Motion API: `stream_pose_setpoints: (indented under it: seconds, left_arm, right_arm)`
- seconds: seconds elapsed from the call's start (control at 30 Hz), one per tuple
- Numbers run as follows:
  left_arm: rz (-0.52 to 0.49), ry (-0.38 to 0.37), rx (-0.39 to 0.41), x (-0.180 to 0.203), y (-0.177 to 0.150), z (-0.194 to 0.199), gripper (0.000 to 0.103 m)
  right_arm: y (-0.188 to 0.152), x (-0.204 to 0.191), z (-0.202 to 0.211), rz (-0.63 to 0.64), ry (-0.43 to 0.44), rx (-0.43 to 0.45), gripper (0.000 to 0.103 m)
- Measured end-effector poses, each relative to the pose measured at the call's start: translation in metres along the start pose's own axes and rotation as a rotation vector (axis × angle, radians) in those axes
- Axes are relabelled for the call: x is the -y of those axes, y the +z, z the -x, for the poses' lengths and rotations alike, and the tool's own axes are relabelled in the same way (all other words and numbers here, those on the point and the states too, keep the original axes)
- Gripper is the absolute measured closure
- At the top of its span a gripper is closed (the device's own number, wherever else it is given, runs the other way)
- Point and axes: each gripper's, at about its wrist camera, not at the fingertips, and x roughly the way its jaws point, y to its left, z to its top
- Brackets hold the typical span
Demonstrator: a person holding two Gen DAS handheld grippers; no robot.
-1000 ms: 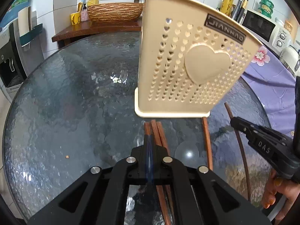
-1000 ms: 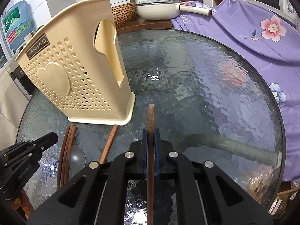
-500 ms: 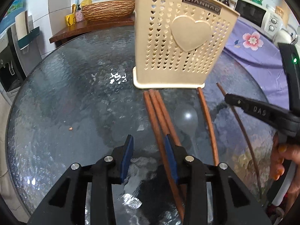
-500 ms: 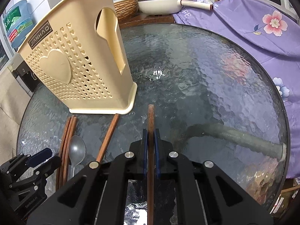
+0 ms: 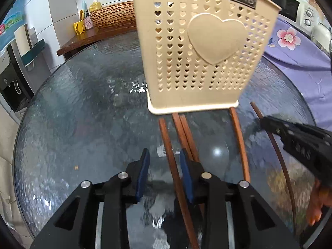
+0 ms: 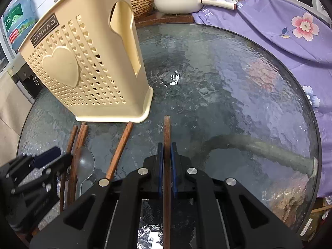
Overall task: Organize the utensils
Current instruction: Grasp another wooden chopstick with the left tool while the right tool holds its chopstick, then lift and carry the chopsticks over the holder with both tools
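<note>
A cream utensil holder (image 5: 207,49) with heart-shaped holes stands on the round glass table (image 5: 72,114); it also shows in the right wrist view (image 6: 83,70). Brown wooden chopsticks lie in front of it. My left gripper (image 5: 164,155) is open, its blue pads on either side of one chopstick (image 5: 169,155) that lies on the glass. Two more chopsticks (image 5: 185,137) and a clear spoon (image 5: 215,155) lie just right of it. My right gripper (image 6: 166,147) is shut on a chopstick (image 6: 166,132), held low over the table.
Another chopstick (image 5: 239,141) lies between the two grippers. A purple flowered cloth (image 6: 269,31) covers the far right. A wooden counter with a woven basket (image 5: 112,18) and a white pan (image 6: 178,3) stands behind the table.
My left gripper opened, drew back, then came forward around the leftmost chopstick, which now lies apart from the other two. The right gripper kept its chopstick and barely moved.
</note>
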Motion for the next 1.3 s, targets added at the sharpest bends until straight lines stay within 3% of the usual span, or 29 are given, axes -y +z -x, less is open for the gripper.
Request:
stream_pose_setpoints:
  seconds: [0.2, 0.47, 0.57, 0.93, 1.13, 1.3]
  left_arm:
    - [-0.02, 0.02, 0.0, 0.004, 0.008, -0.006, 0.094]
    - [0.007, -0.01, 0.01, 0.003, 0.011, -0.007, 0.096]
    - [0.03, -0.039, 0.051, -0.002, 0.014, 0.004, 0.096]
    - [0.06, -0.129, 0.362, -0.014, 0.017, 0.131, 0.096]
    - [0.052, -0.162, 0.437, -0.019, 0.012, 0.176, 0.096]
    - [0.053, -0.19, 0.45, -0.021, 0.011, 0.189, 0.096]
  right_arm:
    - [0.001, -0.004, -0.002, 0.009, -0.007, -0.004, 0.095]
    - [0.003, -0.004, 0.009, 0.017, 0.031, 0.035, 0.095]
    - [0.004, -0.001, 0.024, 0.029, 0.063, 0.075, 0.095]
    - [0.013, 0.004, 0.143, 0.102, 0.207, 0.326, 0.095]
    - [0.007, 0.006, 0.2, 0.146, 0.254, 0.393, 0.095]
    - [0.004, 0.003, 0.212, 0.138, 0.285, 0.384, 0.095]
